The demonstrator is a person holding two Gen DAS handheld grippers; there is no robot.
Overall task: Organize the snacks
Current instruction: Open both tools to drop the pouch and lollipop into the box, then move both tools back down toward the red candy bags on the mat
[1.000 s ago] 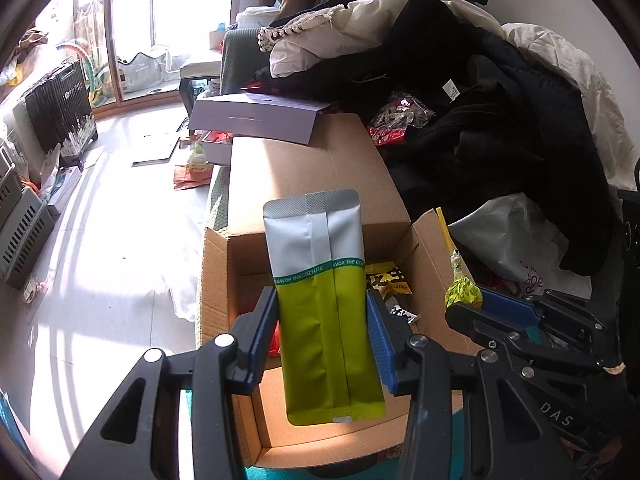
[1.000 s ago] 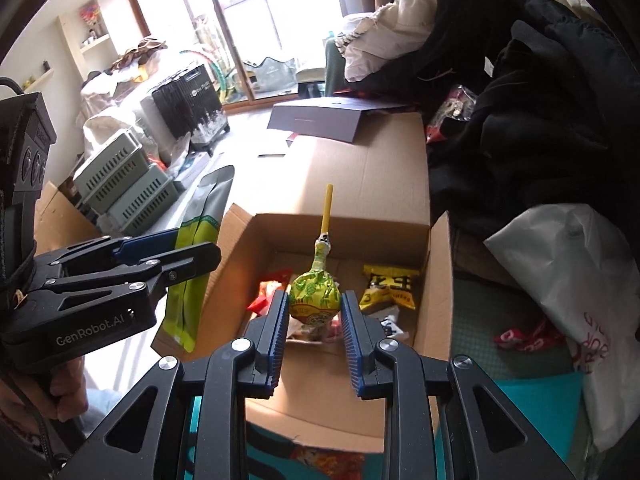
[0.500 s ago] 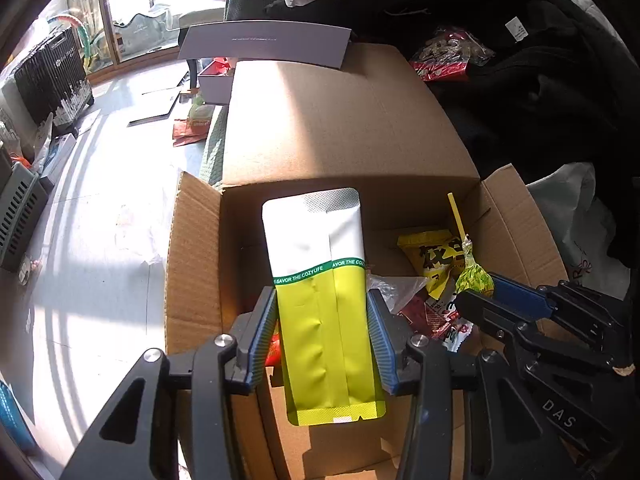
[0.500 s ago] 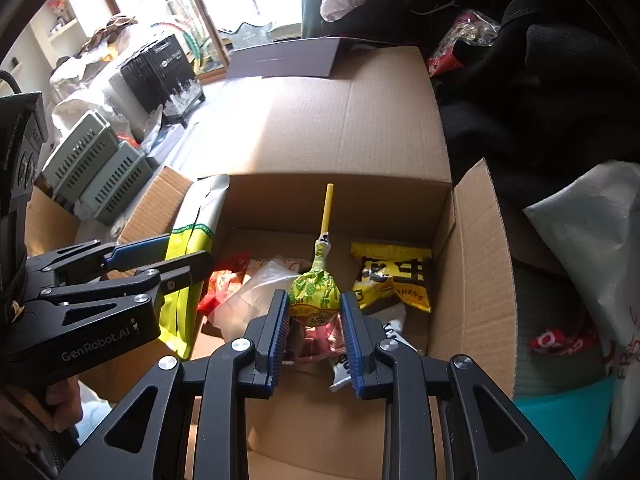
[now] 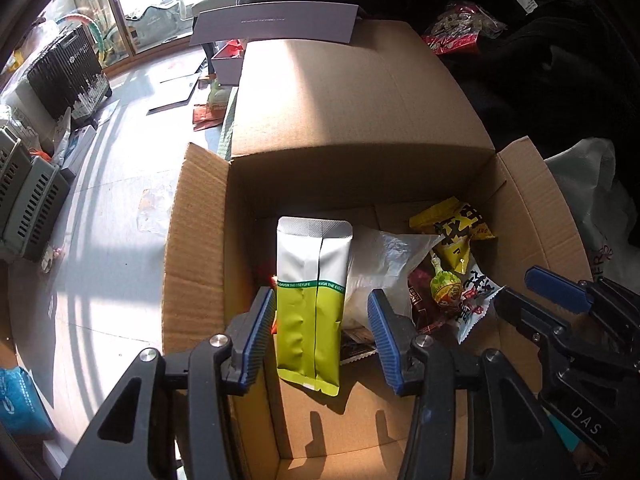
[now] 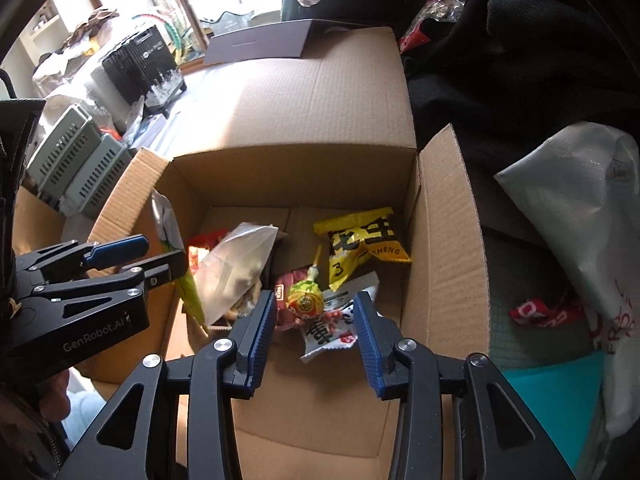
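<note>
Green and silver, the foil pouch (image 5: 311, 304) stands between the blue pads of the left claw (image 5: 322, 334) in the left wrist view, its long axis running straight away from the camera, sealed silver end farthest. A gap shows on the right pad's side, so the jaws, which have just been opening, look slack around it rather than pinching; whether the left pad touches it cannot be told. The pouch hangs inside the cardboard box (image 5: 200, 248), close to its left wall, with a clear bag (image 5: 384, 264) just to its right and a yellow peanut packet (image 5: 456, 232) farther back. The right claw (image 5: 560, 308) reaches in from the lower right. In the right wrist view, the right claw (image 6: 316, 322) stands partly spread, its jaws having just been opening, and the green-wrapped lollipop (image 6: 306, 300) lies free between and just beyond the pads on a white wrapper (image 6: 336, 326), stick pointing away toward the yellow packet (image 6: 360, 244). The left claw (image 6: 168, 256) sits at the box's (image 6: 448, 240) left side. Both hands would likely need to lift straight up, since the box walls hem them in.
</note>
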